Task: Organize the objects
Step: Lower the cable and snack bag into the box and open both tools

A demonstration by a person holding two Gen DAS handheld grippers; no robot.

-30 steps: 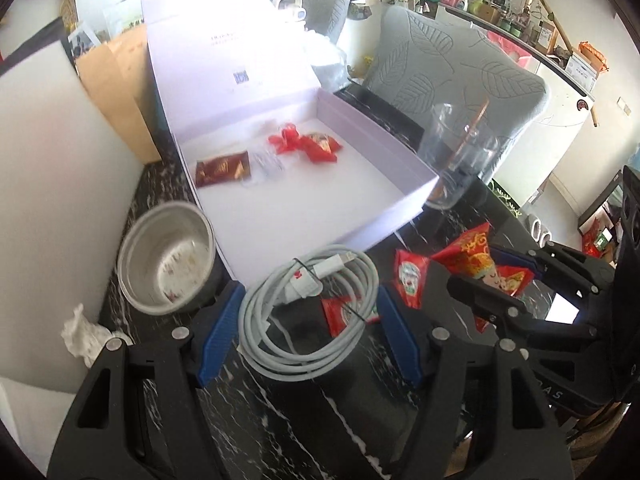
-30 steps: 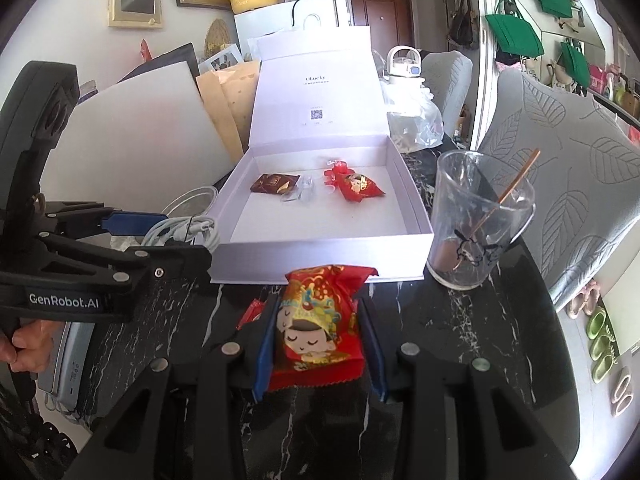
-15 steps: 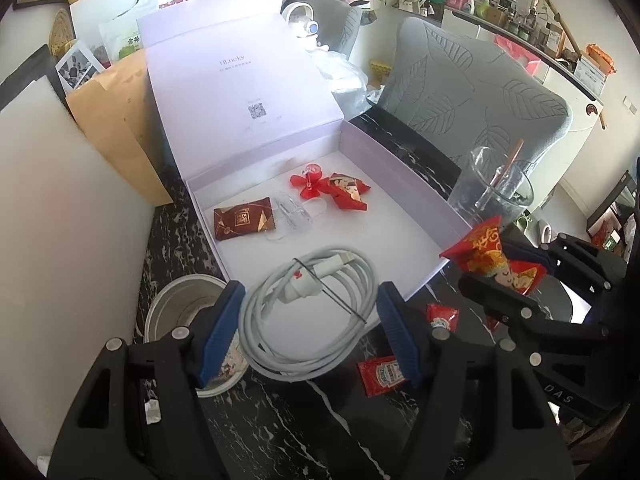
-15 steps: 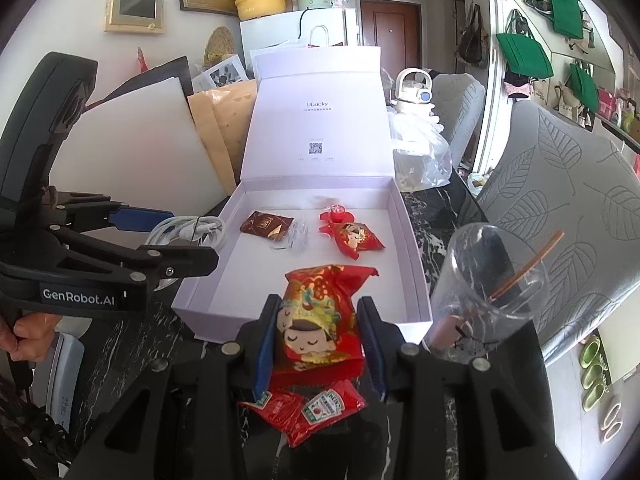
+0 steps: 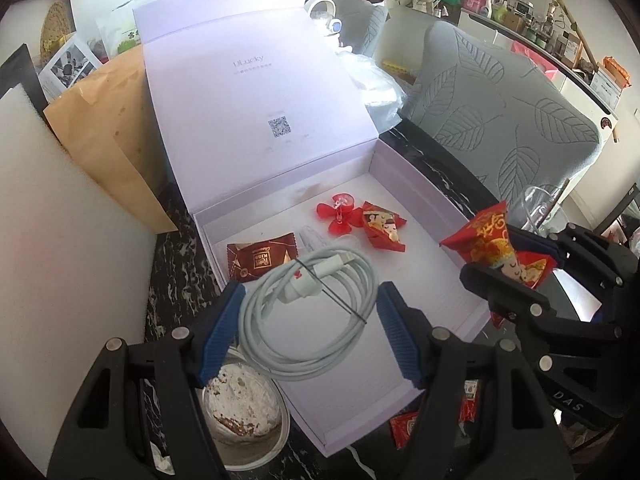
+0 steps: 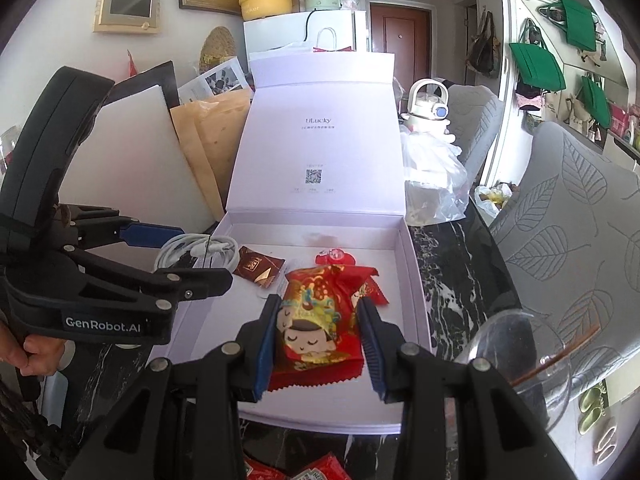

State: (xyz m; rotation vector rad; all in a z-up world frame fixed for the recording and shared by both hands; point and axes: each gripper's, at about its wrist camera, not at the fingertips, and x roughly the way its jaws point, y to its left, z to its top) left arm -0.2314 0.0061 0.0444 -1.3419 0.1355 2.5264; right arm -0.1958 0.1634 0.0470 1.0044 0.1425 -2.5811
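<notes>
An open lilac gift box [image 5: 404, 192] [image 6: 410, 276] lies on the dark marble table with its lid upright. My left gripper [image 5: 308, 320] is shut on a coiled white charging cable [image 5: 308, 312] and holds it over the box's front left part. My right gripper [image 6: 318, 340] is shut on a red snack packet with a cartoon face [image 6: 316, 320] [image 5: 496, 248], above the box's front right. Inside the box lie a dark red candy wrapper [image 5: 260, 260] [image 6: 258, 266], a red flower clip [image 5: 338, 216] and a second red packet [image 5: 384, 230].
A dirty metal bowl [image 5: 240, 412] stands left of the box front. Ketchup sachets [image 6: 316, 468] [image 5: 404, 426] lie before the box. A clear cup with a stick [image 6: 528, 364] stands at the right. A white foam board [image 5: 60, 240], brown envelopes [image 5: 104, 136] and a grey chair [image 5: 500, 112] surround the table.
Both grippers have moved forward and up over the box, each keeping its load. The cable now hangs above the box floor and the snack packet is over the box's front edge.
</notes>
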